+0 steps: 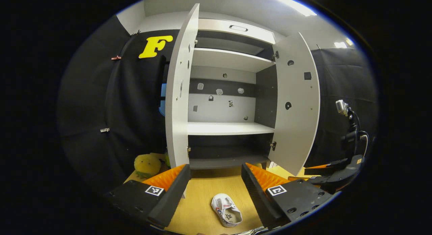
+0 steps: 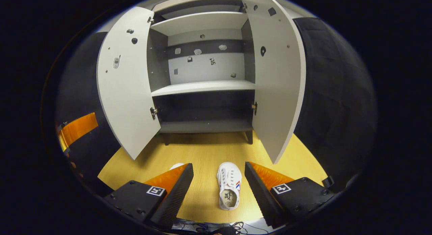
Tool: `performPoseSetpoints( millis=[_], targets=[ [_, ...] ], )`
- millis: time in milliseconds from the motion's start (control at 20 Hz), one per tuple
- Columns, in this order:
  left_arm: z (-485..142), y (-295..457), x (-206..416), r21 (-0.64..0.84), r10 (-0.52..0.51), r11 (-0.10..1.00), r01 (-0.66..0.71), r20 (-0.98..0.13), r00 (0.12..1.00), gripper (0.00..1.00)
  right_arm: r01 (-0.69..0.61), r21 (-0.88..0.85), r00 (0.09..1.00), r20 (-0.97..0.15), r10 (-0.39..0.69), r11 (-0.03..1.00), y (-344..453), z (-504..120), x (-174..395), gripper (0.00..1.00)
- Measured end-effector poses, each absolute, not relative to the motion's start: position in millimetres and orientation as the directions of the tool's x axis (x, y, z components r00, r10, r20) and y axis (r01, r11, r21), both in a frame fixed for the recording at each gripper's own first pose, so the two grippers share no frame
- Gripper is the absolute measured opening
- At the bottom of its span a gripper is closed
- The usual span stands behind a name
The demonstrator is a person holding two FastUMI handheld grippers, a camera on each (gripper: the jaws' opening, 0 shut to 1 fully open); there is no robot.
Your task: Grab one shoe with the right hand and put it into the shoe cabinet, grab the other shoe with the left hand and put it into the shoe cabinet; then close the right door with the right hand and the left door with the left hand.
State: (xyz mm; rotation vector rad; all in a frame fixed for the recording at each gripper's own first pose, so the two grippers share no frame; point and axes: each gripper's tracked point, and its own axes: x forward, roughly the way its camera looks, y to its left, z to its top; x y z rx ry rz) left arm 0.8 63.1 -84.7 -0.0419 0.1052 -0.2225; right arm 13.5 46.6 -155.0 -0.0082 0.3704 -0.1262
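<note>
A white shoe (image 1: 226, 209) with red and blue marks lies on the wooden floor (image 1: 202, 191), low between the fingers of my open left gripper (image 1: 216, 167). In the right gripper view another white shoe (image 2: 229, 184) lies toe toward the cabinet, between the spread fingers of my open right gripper (image 2: 218, 166). The tip of a second shoe (image 2: 176, 166) peeks from behind its left finger. The shoe cabinet (image 1: 229, 128) stands ahead with its left door (image 1: 179, 93) and right door (image 1: 297, 100) swung wide. Its shelves (image 2: 202, 87) are bare. Neither gripper holds anything.
A yellow plush toy (image 1: 147, 165) sits on the floor left of the cabinet. The right gripper (image 1: 332, 171) shows at the right edge of the left gripper view, with a small camera on a stand (image 1: 347, 127) above it. Black cloth walls flank the cabinet.
</note>
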Motion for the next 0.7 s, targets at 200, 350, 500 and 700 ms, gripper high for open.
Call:
performPoseSetpoints(
  millis=[200, 350, 500, 700],
  targets=[
    [-102, 71, 0, -0.066, -0.220, 0.975, 0.213, -0.145, 0.965, 0.95, 0.096, -0.026, 0.863, -0.496, -0.096, 0.995, 51, -222, 15, 0.99],
    [-115, 77, 1, -0.084, -0.213, 0.976, 0.201, -0.179, 0.961, 0.95, 0.090, -0.012, 0.818, -0.569, -0.081, 0.996, 53, -259, 19, 0.99],
    [-124, 82, 3, -0.114, -0.202, 0.977, 0.182, -0.207, 0.957, 0.95, 0.088, -0.013, 0.776, -0.626, -0.077, 0.996, 51, -292, 23, 0.99],
    [-123, 80, 5, -0.130, -0.203, 0.975, 0.179, -0.209, 0.956, 0.95, 0.075, -0.031, 0.729, -0.681, -0.076, 0.997, 49, -336, 29, 0.99]
  ],
)
